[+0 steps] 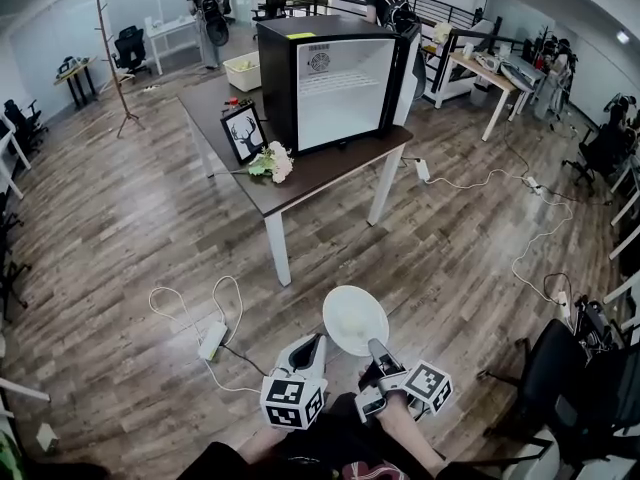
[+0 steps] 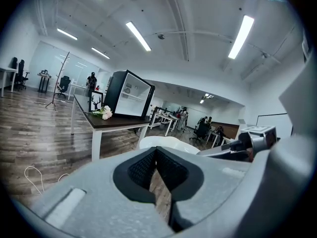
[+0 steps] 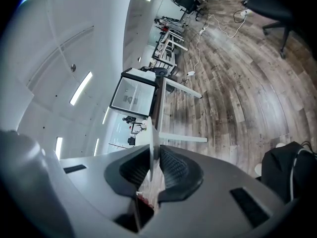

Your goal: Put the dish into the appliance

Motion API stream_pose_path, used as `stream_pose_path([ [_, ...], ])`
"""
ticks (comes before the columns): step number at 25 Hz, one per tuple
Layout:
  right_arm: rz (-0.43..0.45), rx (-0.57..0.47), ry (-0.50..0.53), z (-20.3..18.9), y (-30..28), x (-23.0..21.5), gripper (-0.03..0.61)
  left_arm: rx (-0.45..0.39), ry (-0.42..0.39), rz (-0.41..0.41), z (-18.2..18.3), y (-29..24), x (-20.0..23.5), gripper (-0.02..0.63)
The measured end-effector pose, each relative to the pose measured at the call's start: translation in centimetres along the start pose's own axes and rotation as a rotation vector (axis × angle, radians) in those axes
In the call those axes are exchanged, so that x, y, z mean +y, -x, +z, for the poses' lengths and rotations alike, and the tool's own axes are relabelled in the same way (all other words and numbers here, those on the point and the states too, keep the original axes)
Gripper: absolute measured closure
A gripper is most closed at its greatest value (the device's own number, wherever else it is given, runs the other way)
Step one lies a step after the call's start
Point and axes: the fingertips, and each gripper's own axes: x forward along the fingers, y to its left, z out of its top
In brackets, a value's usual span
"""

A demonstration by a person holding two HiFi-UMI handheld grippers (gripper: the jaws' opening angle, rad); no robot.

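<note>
A white round dish hangs low over the wooden floor, and my right gripper is shut on its near rim. In the right gripper view the dish shows edge-on, pinched between the two black pads. My left gripper sits just left of the dish, shut and holding nothing; its pads meet, with the dish beyond them. The appliance, a black mini fridge with its door swung open, stands on a brown table ahead. The fridge also shows in both gripper views.
On the table stand a framed deer picture, a bunch of flowers and a white bin. A power strip with cable lies on the floor to the left. An office chair is at right, a coat rack far left, and people stand at the back.
</note>
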Motion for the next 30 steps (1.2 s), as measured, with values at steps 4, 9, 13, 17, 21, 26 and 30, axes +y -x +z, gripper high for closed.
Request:
stream_pose_path([
  [4, 0.004, 0.002, -0.009, -0.1, -0.9, 0.3, 0.52, -0.007, 0.011, 0.001, 0.6, -0.4, 0.5, 0.606],
  [9, 0.037, -0.002, -0.048, 0.3, -2.3, 0.8, 0.522, 0.005, 0.009, 0.006, 1.0, -1.5, 0.8, 0.606],
  [13, 0.03, 0.007, -0.047, 1.5, -3.7, 0.4, 0.525, 0.012, 0.009, 0.013, 1.3, -3.0, 0.9, 0.606],
  [17, 0.027, 0.027, -0.061, 2.5, -5.2, -0.1, 0.523, 0.011, 0.02, 0.03, 1.5, -4.9, 1.2, 0.606],
  [21, 0.035, 0.04, -0.075, 4.6, -6.9, 0.1, 0.525, 0.008, 0.02, 0.039, 2.5, -7.6, 1.2, 0.606],
  [26, 0.039, 0.055, -0.071, 7.8, -9.2, 0.2, 0.525, 0.009, 0.0, 0.046, 3.8, -11.2, 0.9, 0.606],
  [30, 0.044, 0.068, -0.075, 10.7, -11.2, 0.3, 0.525, 0.008, 0.005, 0.069, 4.6, -14.5, 1.1, 0.606],
])
